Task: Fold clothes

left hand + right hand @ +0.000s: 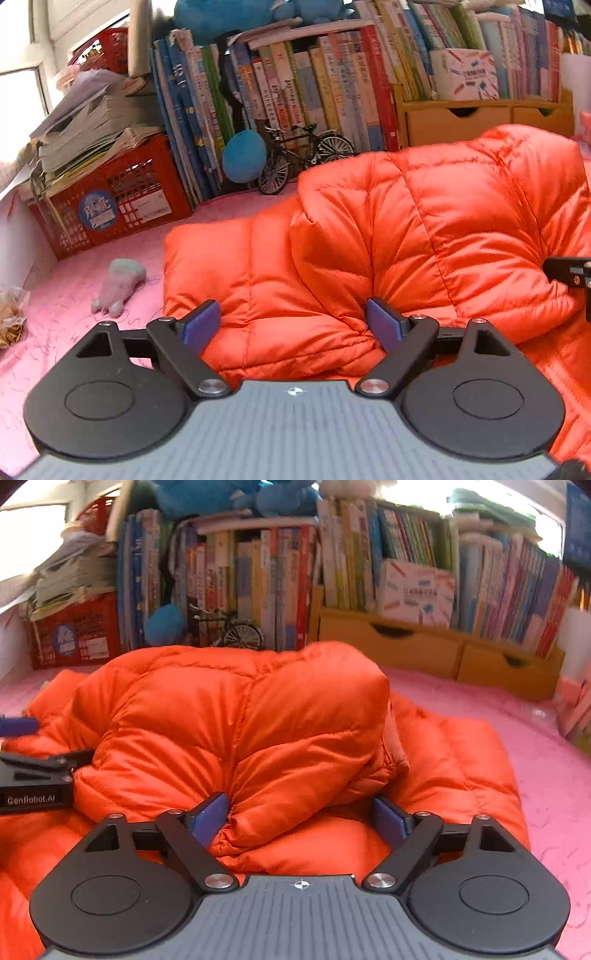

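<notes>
Although the orange jacket lies doubled over at twelve o'clock, both the left gripper and the right gripper are spread and grasp nothing; tidying folds likely remain.

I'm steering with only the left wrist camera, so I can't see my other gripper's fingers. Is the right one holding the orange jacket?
Observer: No. The right gripper is open, with a puffy fold of the orange jacket sitting between its jaws.
Operator: What's past the jacket's right end?
Observer: A flatter lower layer of the jacket sticks out there, lying on the pink bedcover.
</notes>
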Demonstrator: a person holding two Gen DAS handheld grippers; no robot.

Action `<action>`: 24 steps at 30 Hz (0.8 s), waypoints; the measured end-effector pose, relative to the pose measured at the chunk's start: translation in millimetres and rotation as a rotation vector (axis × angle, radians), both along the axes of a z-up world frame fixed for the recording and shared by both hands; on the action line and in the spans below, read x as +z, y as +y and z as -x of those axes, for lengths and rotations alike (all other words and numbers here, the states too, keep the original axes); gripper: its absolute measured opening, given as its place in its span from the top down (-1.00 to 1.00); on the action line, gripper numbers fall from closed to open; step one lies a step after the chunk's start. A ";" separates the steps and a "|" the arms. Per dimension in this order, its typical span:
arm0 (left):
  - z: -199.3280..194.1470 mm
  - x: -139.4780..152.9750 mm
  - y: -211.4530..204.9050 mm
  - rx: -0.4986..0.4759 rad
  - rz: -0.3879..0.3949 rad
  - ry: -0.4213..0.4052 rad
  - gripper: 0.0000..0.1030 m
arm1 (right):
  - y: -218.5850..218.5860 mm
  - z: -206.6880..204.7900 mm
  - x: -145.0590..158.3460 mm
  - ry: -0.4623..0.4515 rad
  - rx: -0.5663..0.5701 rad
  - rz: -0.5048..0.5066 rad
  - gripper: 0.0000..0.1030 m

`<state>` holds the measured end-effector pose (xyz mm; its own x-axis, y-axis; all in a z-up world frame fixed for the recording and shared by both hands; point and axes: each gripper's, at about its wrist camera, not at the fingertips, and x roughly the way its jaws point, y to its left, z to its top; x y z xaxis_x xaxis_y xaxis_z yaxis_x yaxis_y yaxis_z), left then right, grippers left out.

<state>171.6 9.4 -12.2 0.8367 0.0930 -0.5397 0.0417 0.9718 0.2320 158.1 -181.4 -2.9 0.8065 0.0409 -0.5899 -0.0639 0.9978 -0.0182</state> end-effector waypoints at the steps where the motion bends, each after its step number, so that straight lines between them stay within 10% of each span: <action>1: 4.9 5.1 4.4 0.002 0.023 -0.004 -0.63 | -1.1 2.9 3.2 -0.011 -0.005 -0.010 -0.52; 7: 50.4 33.9 38.5 -0.020 0.320 -0.019 -0.51 | -20.8 45.8 29.6 -0.095 0.058 -0.299 -0.13; 12: 63.0 35.1 43.2 -0.190 0.564 0.075 0.02 | -15.7 56.1 33.0 -0.028 0.201 -0.532 0.20; 20: 44.6 4.0 43.8 -0.094 0.483 0.189 0.35 | -19.2 38.7 -2.2 0.128 0.130 -0.445 0.83; 24: 58.8 12.9 70.4 -0.076 0.433 0.168 0.33 | -52.7 47.9 -11.2 0.125 0.065 -0.393 0.83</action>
